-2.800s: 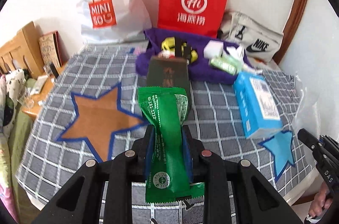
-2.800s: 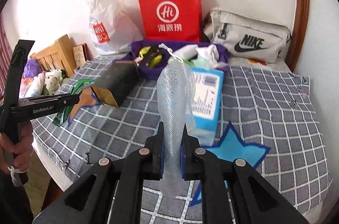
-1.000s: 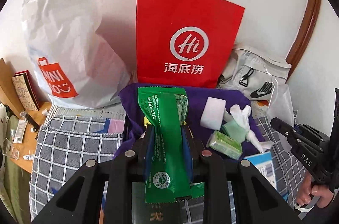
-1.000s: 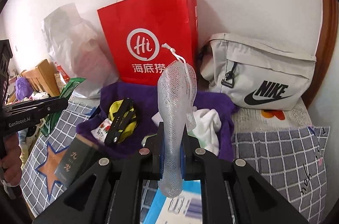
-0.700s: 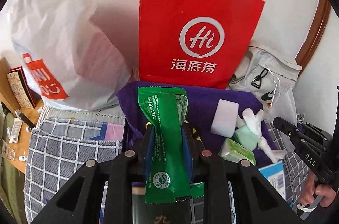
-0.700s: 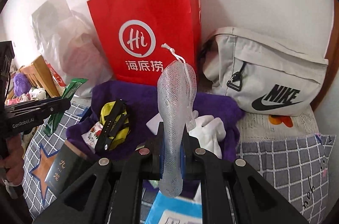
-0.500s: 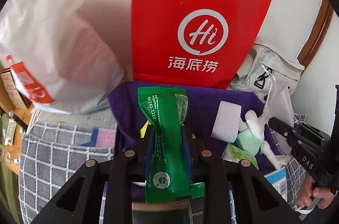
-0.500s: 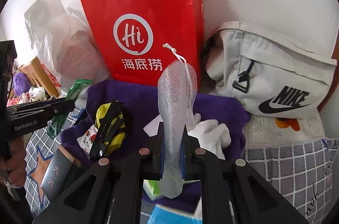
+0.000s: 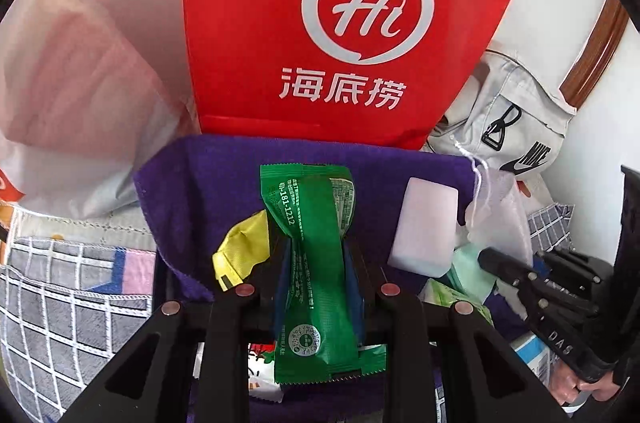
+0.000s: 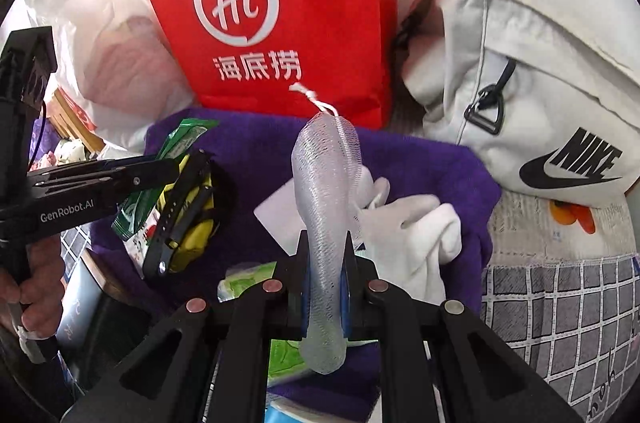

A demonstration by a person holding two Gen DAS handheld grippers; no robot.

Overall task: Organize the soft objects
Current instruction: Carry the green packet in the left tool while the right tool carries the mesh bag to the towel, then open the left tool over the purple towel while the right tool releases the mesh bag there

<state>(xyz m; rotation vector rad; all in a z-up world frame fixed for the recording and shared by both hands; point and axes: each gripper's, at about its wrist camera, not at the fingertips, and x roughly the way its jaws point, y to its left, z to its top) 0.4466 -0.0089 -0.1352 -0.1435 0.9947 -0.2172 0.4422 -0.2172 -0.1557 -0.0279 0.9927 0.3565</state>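
Note:
My left gripper [image 9: 318, 255] is shut on a green foil packet [image 9: 316, 263] and holds it above the purple cloth [image 9: 208, 183]. My right gripper [image 10: 326, 255] is shut on a white mesh net bag [image 10: 324, 191] with a string on top, also above the purple cloth [image 10: 420, 159]. On the cloth lie a white sponge block [image 9: 424, 227], a yellow and black pouch [image 10: 188, 215], white socks [image 10: 416, 231] and green tissue packs [image 10: 248, 279]. The left gripper shows in the right wrist view [image 10: 160, 171], and the right gripper in the left wrist view [image 9: 500, 263].
A red Hi paper bag [image 9: 344, 23] stands right behind the cloth against the wall. A white plastic bag [image 9: 68, 83] is at the left and a grey Nike bag [image 10: 540, 83] at the right. A grey checked bedspread [image 10: 560, 303] lies underneath. A dark box [image 10: 88, 311] sits at the front left.
Both grippers have moved forward from over the bedspread to above the purple cloth, close to the red bag. Each holds the same item as before.

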